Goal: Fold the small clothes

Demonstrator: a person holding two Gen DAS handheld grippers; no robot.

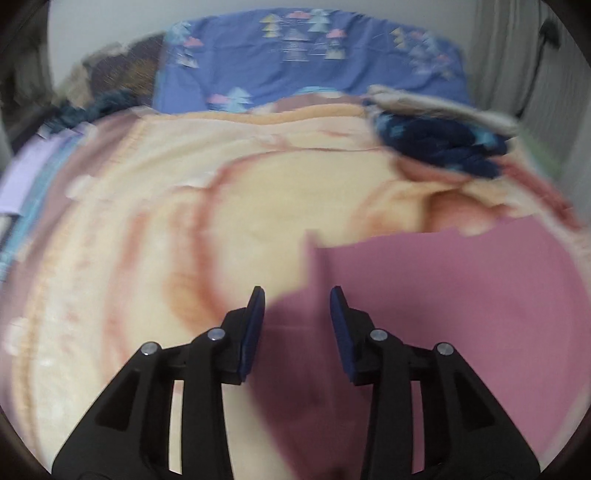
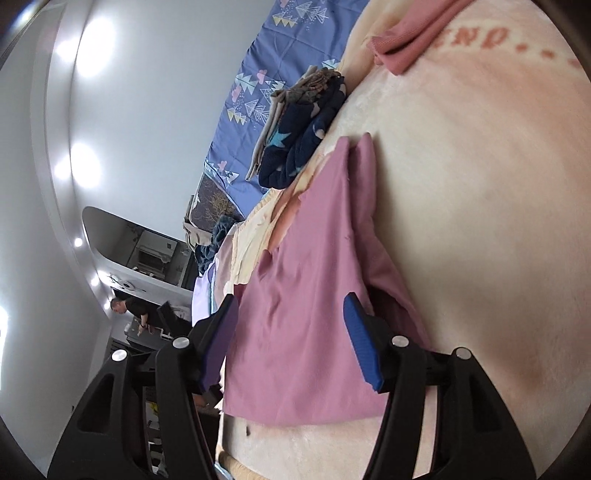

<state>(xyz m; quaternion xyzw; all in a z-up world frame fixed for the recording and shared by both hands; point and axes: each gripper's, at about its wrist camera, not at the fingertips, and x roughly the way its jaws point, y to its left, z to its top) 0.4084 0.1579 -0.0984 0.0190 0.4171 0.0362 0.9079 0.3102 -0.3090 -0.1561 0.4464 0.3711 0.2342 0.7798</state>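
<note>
A mauve-pink garment [image 1: 443, 295] lies flat on a cream blanket [image 1: 184, 221] on the bed. My left gripper [image 1: 297, 295] is open and empty, hovering over the garment's left edge, with a folded strip between the jaws. In the right wrist view the same garment [image 2: 314, 295] lies along the blanket [image 2: 480, 221], and my right gripper [image 2: 290, 306] is open over its near end, holding nothing. The view is tilted sideways.
A pile of folded dark blue and beige clothes [image 1: 443, 140] [image 2: 299, 133] sits at the blanket's far side. A salmon-pink garment [image 2: 406, 33] lies further off. A blue patterned sheet [image 1: 295, 55] covers the bed's head. A person [image 2: 129, 310] stands in the room beyond.
</note>
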